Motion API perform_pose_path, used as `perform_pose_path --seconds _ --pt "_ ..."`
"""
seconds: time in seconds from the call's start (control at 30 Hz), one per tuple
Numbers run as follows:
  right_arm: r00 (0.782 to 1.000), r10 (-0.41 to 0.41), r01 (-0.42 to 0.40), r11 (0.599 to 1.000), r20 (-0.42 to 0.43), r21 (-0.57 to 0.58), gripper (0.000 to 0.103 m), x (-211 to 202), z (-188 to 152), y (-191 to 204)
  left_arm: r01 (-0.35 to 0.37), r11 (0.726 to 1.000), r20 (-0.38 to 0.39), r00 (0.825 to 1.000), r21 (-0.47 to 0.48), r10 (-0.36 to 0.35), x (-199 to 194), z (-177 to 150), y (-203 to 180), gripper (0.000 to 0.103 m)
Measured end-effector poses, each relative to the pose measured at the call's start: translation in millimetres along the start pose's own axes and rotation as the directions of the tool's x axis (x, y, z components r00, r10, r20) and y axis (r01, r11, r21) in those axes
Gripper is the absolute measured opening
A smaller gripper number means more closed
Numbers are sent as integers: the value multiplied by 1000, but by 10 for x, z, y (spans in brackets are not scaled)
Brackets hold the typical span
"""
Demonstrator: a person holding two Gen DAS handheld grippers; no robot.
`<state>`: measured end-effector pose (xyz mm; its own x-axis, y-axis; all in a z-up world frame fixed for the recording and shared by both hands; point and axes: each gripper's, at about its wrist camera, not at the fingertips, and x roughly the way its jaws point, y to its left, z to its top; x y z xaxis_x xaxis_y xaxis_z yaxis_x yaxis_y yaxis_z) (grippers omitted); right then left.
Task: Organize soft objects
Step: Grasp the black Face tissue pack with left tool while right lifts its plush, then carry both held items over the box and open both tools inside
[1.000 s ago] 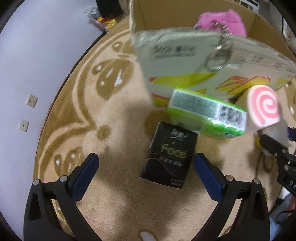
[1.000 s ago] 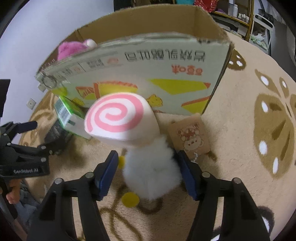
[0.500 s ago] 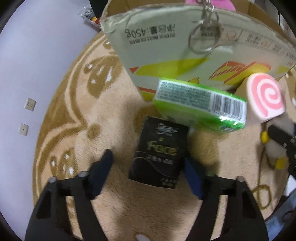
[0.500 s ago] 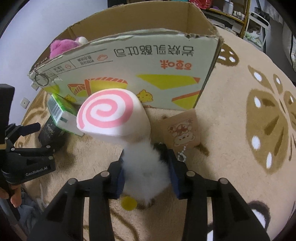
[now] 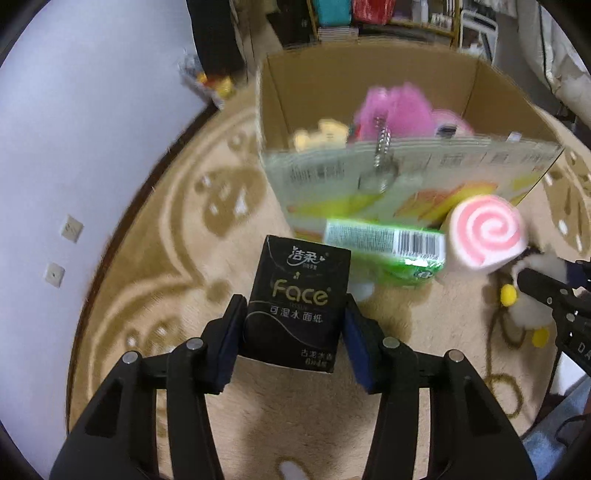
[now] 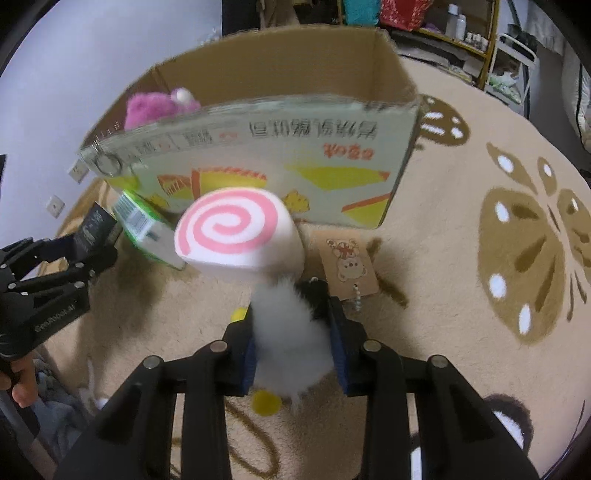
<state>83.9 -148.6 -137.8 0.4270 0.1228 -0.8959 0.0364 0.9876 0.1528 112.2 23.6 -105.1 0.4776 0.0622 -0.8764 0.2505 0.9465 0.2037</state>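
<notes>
Both grippers have just closed: left gripper pinches the black tissue pack, right gripper squeezes the white plush; both seem ready for the cardboard box.

A lived-in room of a home, seen at floor level.

A beige rug with brown patterns covers the floor beside a plain white wall fitted with sockets. A printed cardboard box holds plush toys, and cluttered shelving with bottles and colourful packages stands behind it.
</notes>
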Motion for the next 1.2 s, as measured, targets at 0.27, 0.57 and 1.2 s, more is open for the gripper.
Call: perform_pose_path --seconds 0.27,0.57,1.2 --pt "990 34 -33 999 133 -9 35 -412 52 41 -20 998 143 989 -68 30 -406 58 211 49" --pt "959 63 -58 998 277 -27 35 -720 186 51 -36 997 337 940 -72 59 -860 108 242 49" --pt "839 90 -86 996 537 -33 35 -1132 364 45 53 987 432 901 -154 19 -831 372 310 49"
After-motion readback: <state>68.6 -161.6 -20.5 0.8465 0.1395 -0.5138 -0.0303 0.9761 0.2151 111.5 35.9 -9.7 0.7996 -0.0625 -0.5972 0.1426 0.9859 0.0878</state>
